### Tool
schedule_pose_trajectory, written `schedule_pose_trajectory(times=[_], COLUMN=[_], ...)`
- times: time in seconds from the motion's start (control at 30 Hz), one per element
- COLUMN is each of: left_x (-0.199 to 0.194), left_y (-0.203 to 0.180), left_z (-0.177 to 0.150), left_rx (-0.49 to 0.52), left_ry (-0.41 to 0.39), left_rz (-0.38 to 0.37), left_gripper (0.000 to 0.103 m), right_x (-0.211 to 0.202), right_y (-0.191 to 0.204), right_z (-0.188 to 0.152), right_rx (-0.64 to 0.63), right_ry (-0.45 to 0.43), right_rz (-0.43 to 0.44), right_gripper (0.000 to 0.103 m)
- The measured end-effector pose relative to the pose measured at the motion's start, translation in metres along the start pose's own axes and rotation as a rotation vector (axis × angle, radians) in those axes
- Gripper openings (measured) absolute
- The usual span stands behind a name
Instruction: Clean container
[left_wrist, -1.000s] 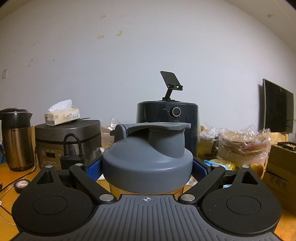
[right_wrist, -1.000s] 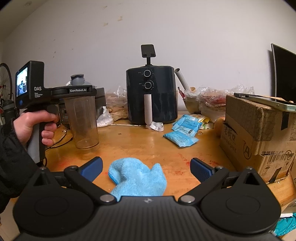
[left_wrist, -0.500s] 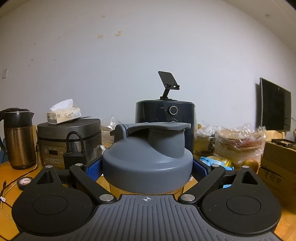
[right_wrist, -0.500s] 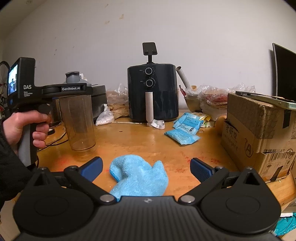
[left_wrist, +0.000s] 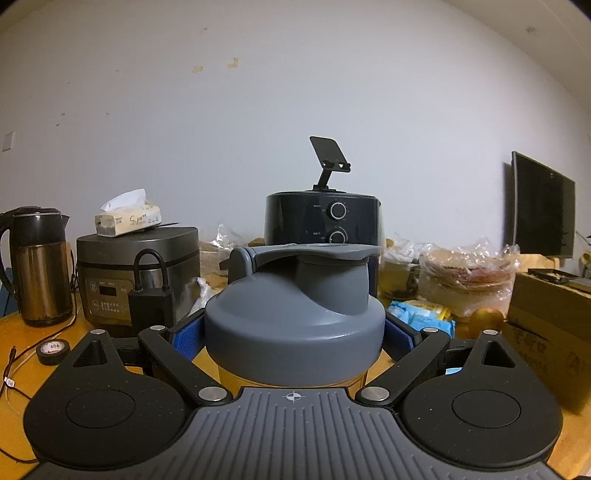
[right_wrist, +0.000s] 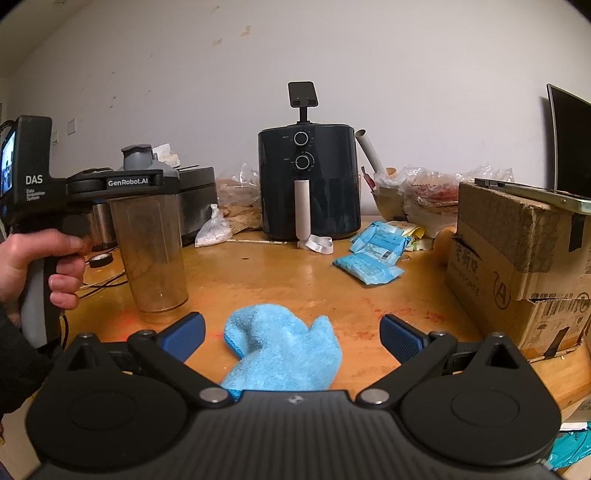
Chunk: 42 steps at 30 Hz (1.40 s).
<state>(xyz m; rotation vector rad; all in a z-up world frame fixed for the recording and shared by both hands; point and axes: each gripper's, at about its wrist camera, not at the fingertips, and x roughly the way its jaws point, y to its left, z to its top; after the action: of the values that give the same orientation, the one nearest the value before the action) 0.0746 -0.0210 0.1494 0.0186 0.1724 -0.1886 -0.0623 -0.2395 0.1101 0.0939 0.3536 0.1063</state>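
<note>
The left gripper (left_wrist: 293, 334) is clenching the shaker (right_wrist: 151, 251) just under its grey lid (left_wrist: 295, 314), its blue pads (left_wrist: 184, 338) pressing against both sides of the neck. In the right wrist view a hand (right_wrist: 40, 266) is gripping that tool's handle at the left, and the shaker is standing upright with its base on the wooden table (right_wrist: 266, 273); its clear body is looking cloudy and brownish.

The right gripper (right_wrist: 291, 330) is hovering released, its jaws spread wide and holding nothing. A blue cloth (right_wrist: 284, 354) is lying crumpled on the near table between the pads, partly hidden under the tool's body, well to the right of the shaker.

At the far side a black air fryer (right_wrist: 310, 184) is standing with a phone stand (right_wrist: 303, 98) on top. To its left a rice cooker (left_wrist: 136, 273) is carrying a tissue pack (left_wrist: 127, 219), and a kettle (left_wrist: 37, 266) is standing further left. Blue packets (right_wrist: 373, 254) are lying right of the fryer, and a cardboard box (right_wrist: 517, 266) is sitting at the right edge, with a dark screen (right_wrist: 570, 144) behind it
</note>
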Motion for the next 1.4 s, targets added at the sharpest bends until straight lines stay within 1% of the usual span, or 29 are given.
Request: schedule_pose_trajectory(times=[0.43, 0.7, 1.0, 1.4], left_x=[-0.015, -0.017, -0.018, -0.019], left_y=[-0.004, -0.006, -0.008, -0.005], left_z=[-0.009, -0.017, -0.022, -0.022], left_rx=[-0.009, -0.011, 0.005, -0.011], left_ry=[0.018, 0.035, 0.014, 0.004], left_rz=[-0.022, -0.026, -0.029, -0.03], left_gripper=[0.095, 0.095, 0.095, 0.096], right_x=[0.0, 0.0, 0.002, 0.003], right_y=[0.001, 0.001, 0.001, 0.0], right_z=[-0.001, -0.002, -0.003, -0.005], right_rx=[-0.002, -0.002, 0.0, 0.004], right_ry=[0.006, 0.007, 0.013, 0.019], right_rz=[0.002, 0.002, 0.003, -0.001], right_gripper=[0.103, 0.103, 0.103, 0.103])
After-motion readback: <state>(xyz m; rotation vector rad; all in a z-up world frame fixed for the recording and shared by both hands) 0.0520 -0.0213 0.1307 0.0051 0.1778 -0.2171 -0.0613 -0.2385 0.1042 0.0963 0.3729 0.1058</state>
